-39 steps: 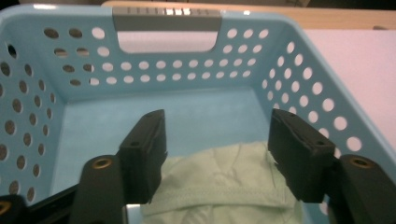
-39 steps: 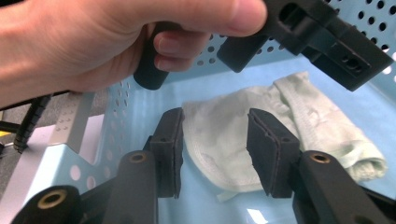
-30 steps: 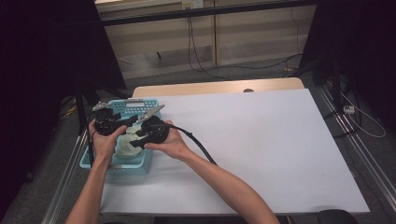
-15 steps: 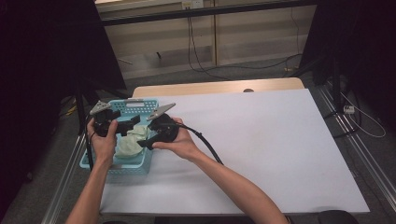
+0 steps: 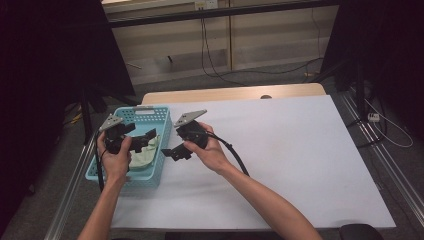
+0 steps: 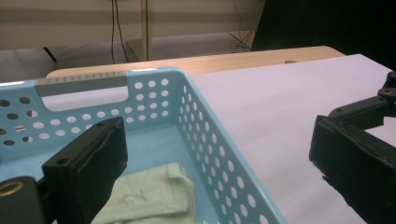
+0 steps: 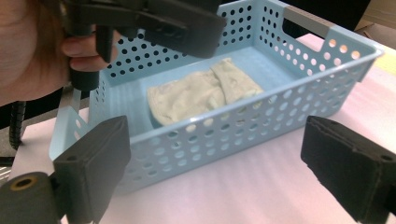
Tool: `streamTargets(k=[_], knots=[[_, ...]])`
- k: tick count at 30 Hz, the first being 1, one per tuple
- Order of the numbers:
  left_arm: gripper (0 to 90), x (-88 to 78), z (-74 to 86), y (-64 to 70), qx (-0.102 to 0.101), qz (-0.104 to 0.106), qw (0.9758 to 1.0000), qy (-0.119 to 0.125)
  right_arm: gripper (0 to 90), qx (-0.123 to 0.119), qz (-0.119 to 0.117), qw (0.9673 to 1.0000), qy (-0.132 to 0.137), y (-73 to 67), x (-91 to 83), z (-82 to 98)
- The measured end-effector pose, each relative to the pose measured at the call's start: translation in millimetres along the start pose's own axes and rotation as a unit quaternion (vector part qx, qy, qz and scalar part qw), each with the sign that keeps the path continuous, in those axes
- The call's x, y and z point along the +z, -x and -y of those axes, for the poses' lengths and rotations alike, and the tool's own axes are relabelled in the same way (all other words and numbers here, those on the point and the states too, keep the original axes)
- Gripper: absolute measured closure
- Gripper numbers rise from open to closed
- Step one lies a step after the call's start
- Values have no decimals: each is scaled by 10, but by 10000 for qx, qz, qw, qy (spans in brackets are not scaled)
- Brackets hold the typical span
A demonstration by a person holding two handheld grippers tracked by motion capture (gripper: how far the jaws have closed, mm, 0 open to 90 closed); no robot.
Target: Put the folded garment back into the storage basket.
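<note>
Both sets of fingers have just spread wide and drawn apart, the left gripper point(image 5: 146, 136) above the blue basket point(image 5: 148, 177) and the right gripper point(image 5: 171, 152) beside it, empty, leaving the folded pale-green cloth point(image 7: 201, 93) lying released inside the basket, apparently delivered.

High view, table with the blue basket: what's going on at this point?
A person holds a gripper in each hand by a light blue basket at the table's left edge. A folded pale green cloth lies inside it. The left gripper is over the basket, the right gripper just beside it over the white table. Both have just been opening, with nothing between their fingers.
</note>
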State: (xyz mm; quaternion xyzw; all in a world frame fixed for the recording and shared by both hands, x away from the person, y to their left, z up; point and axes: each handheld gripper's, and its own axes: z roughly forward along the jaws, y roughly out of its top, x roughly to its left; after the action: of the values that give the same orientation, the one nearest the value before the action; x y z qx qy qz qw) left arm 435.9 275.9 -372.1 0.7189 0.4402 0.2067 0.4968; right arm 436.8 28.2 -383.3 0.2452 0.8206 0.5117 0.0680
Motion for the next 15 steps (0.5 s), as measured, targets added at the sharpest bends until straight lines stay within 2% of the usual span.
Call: streamTargets(k=[4, 7, 10, 11, 13, 15], knots=[[46, -31, 18, 14, -45, -10, 9999, 105, 87, 162, 120, 9998, 16, 33, -54, 28], [47, -72, 33, 68, 112, -48, 9999, 81, 87, 110, 247, 9996, 62, 14, -110, 74], [48, -97, 49, 105, 92, -5, 9999, 114, 85, 91, 476, 9988, 98, -16, -172, 149], [48, -107, 57, 122, 116, -9, 9999, 74, 85, 91, 476, 9988, 98, -16, -172, 149], [48, -131, 92, 180, 186, -52, 9998, 109, 84, 133, 582, 9981, 146, -27, -260, 223], [51, -152, 96, 216, 144, -112, 9996, 206, 85, 178, 661, 9975, 151, -32, -324, 265]])
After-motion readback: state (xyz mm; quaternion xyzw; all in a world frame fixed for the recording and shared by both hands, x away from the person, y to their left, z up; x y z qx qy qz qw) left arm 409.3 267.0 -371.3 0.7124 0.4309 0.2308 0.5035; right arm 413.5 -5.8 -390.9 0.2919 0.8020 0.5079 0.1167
